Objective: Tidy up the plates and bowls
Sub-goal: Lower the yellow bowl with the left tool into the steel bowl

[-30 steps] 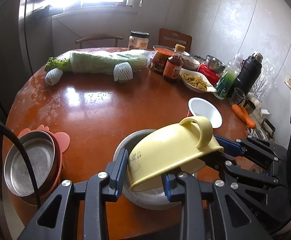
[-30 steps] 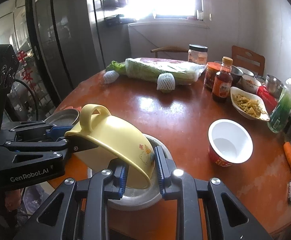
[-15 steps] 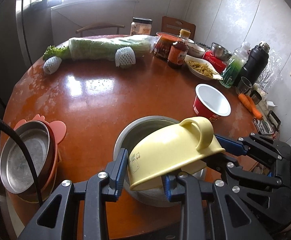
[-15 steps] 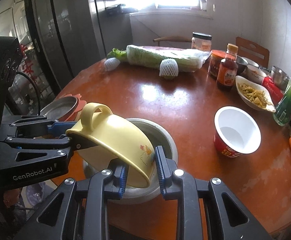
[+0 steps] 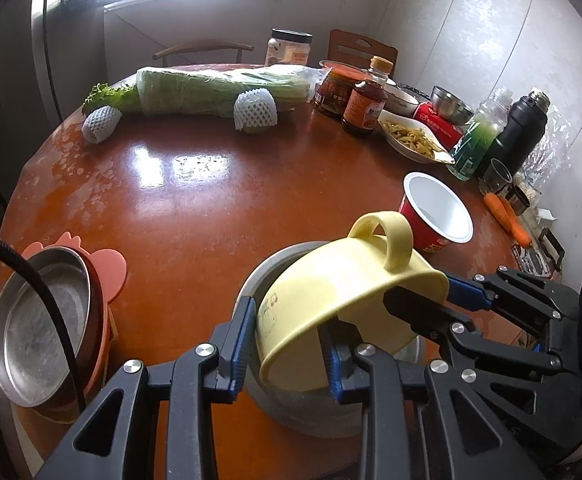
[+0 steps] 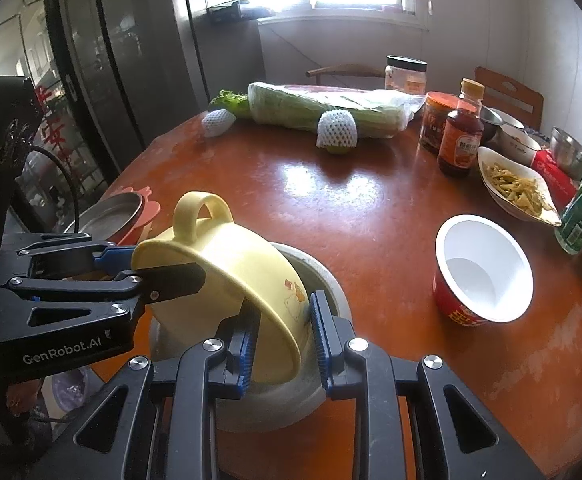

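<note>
Yellow bowl: you hold the yellow bowl (image 5: 331,308) tilted, its handle (image 5: 387,236) uppermost, its lower edge dipping into the grey bowl (image 5: 267,272) at the near edge of the worktop (image 5: 211,200).
Change: compared with a second ago, the yellow bowl sits lower against the grey one, and more of the grey rim hides behind it. The tilt looks much the same.
Meaning: nesting is nearly done, I judge. You need to level the yellow bowl and let it settle before you let go.
Left tool: your left tool (image 5: 287,340) pinches the yellow bowl's rim, blue pads (image 5: 239,336) on either side of the wall.
Right tool: your right tool (image 6: 279,340) also clamps the rim, on the opposite side; its ridged blue pads (image 6: 323,332) press the decorated wall.
Yellow bowl, make: smooth matte plastic by its look, thin walled, with a looped handle and a small cartoon print.
Grey bowl, make: thick, dull, rounded wall; it could be ceramic or coated metal, you cannot tell which.
Steel plate: a brushed steel plate (image 5: 31,328) lies in a coral silicone dish (image 5: 107,268) with lobed ears, at the left edge, well apart from the bowls.
Paper cup: a red cup (image 5: 435,216) with a white lining stands just beyond the bowls.
Worktop: glossy reddish brown, round, worn pale in patches.
</note>
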A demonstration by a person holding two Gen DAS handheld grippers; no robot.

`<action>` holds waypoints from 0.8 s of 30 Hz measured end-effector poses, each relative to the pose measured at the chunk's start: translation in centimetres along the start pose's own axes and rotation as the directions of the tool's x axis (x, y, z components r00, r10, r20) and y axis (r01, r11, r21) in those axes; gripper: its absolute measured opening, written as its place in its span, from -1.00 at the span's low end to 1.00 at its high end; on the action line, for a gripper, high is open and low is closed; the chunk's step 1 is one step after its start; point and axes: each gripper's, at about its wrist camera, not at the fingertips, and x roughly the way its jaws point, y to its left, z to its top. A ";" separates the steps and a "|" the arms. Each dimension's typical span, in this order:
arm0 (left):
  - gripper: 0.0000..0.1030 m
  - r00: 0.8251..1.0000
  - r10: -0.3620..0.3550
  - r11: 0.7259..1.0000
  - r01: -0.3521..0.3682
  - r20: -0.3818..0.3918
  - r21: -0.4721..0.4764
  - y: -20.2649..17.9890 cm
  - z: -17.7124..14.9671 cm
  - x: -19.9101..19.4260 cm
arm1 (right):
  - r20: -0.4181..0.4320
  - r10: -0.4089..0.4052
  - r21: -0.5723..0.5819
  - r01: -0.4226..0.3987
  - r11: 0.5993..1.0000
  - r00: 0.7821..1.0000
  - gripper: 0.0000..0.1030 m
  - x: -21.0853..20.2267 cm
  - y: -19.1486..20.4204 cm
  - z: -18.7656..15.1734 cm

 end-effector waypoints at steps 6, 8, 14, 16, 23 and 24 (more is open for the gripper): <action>-0.40 1.000 -0.001 1.000 0.001 -0.024 -0.010 0.4 0.2 1.1 | -0.010 0.007 0.001 -0.007 1.000 1.000 -0.47 1.0 -0.3 0.3; -0.40 0.999 -0.002 1.000 0.001 -0.038 -0.016 0.5 0.1 1.6 | -0.028 0.006 0.006 -0.006 1.000 1.000 -0.47 1.5 -0.3 0.2; -0.40 0.999 0.002 1.000 -0.002 -0.047 -0.002 0.2 0.0 2.0 | -0.048 0.004 0.008 -0.004 1.000 0.999 -0.47 2.2 -0.5 -0.2; -0.40 0.999 0.003 1.000 -0.002 -0.045 0.005 0.1 -0.1 2.0 | -0.049 0.003 0.009 -0.002 1.000 0.999 -0.47 2.1 -0.6 -0.2; -0.40 0.999 0.003 1.000 -0.002 -0.051 0.022 -0.1 -0.2 2.3 | -0.060 -0.006 -0.007 0.006 1.000 0.998 -0.47 2.0 -0.5 -0.7; -0.40 0.999 0.004 1.000 -0.003 -0.049 0.026 -0.2 -0.2 2.3 | -0.062 -0.007 -0.007 0.006 1.000 0.998 -0.47 2.1 -0.6 -0.8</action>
